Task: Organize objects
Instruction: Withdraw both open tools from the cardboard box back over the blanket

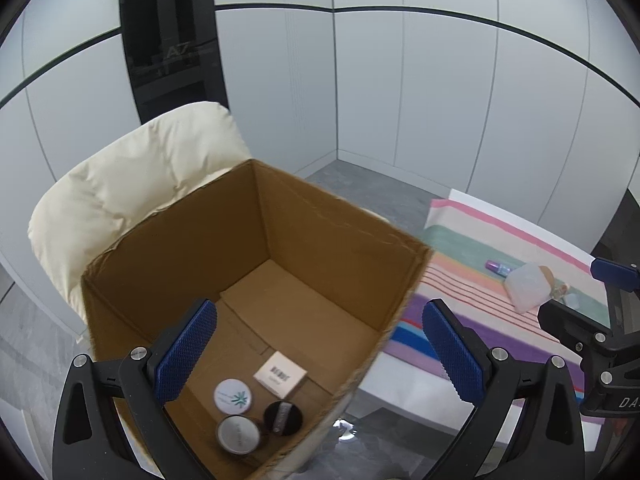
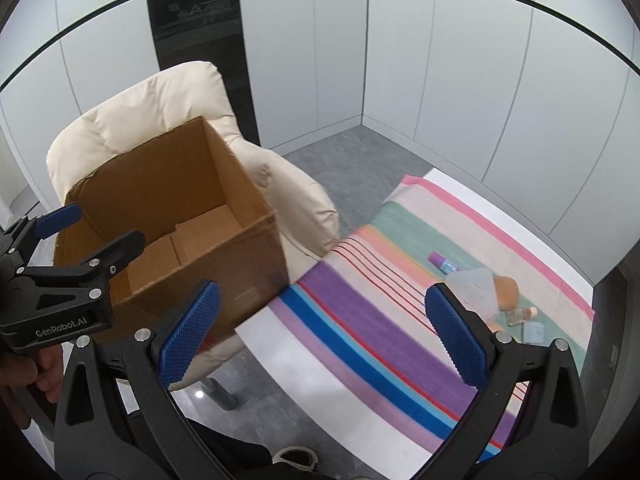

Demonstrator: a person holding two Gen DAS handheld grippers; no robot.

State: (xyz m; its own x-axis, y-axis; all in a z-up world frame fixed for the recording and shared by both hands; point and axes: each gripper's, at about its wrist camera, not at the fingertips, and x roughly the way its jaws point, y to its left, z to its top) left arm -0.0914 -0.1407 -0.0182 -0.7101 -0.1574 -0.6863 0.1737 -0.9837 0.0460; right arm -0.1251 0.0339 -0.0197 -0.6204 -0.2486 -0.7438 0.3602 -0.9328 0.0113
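Box [image 1: 256,240] under left tongs [image 1: 320,352]; jars [image 1: 236,432] apparently inside.

Box [image 2: 168,216] on chair [image 2: 132,116], left of the table [image 2: 320,384].

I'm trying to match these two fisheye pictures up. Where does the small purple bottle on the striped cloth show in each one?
Left wrist view: the small purple bottle lies far right, mid-height, on the striped cloth, beside a translucent white pouch.
Right wrist view: the bottle lies right of centre, just left of the same pouch.
Shared landmark: the open brown cardboard box on the cream chair.
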